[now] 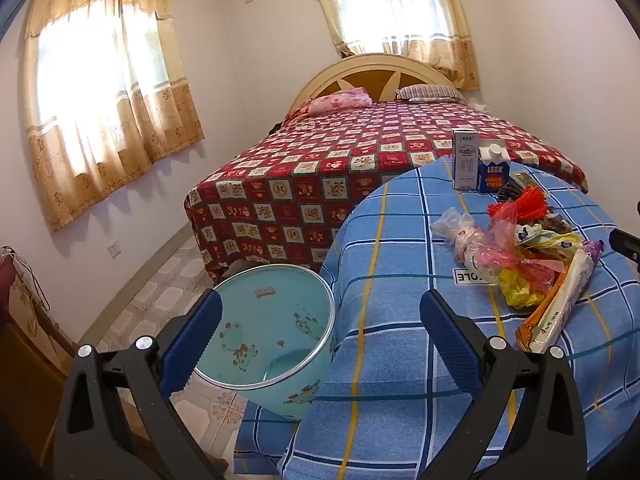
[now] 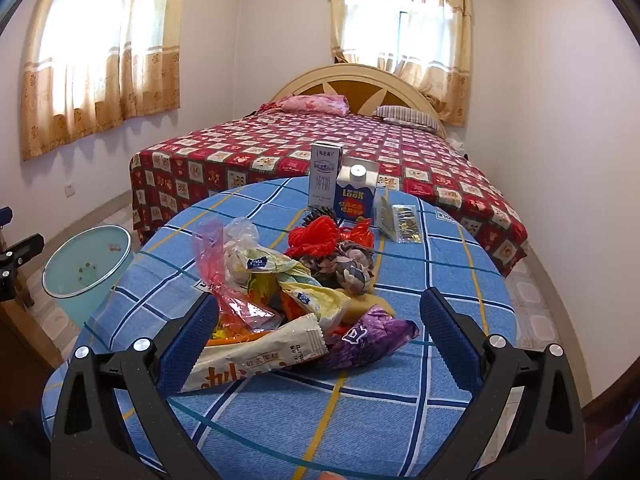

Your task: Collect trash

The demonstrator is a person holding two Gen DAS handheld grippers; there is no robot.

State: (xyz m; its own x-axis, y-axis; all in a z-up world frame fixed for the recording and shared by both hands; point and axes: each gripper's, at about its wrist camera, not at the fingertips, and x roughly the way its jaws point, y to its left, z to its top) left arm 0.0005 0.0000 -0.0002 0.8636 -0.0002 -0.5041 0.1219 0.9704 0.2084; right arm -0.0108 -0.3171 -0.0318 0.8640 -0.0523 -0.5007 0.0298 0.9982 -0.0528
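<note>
a round table [image 2: 280, 420] under a blue checked cloth carries a heap of wrappers [image 2: 280, 304] and plastic bags near its middle. behind the heap lie red yarn [image 2: 316, 236] and a braided rope [image 2: 352, 272]; two cartons [image 2: 340, 188] stand upright at the far edge, a foil packet [image 2: 404, 224] beside them. a pale green bin [image 1: 272, 332] stands on the tiled floor [image 1: 160, 288] just beside the table.

both tongs [image 1: 320, 336] [image 2: 319, 332] spread wide, empty

Trash pile [image 2: 288, 304] is lying on the surface [image 2: 320, 420], cartons [image 2: 340, 188] standing behind it, bin [image 2: 86, 268] sitting left on the floor.
</note>
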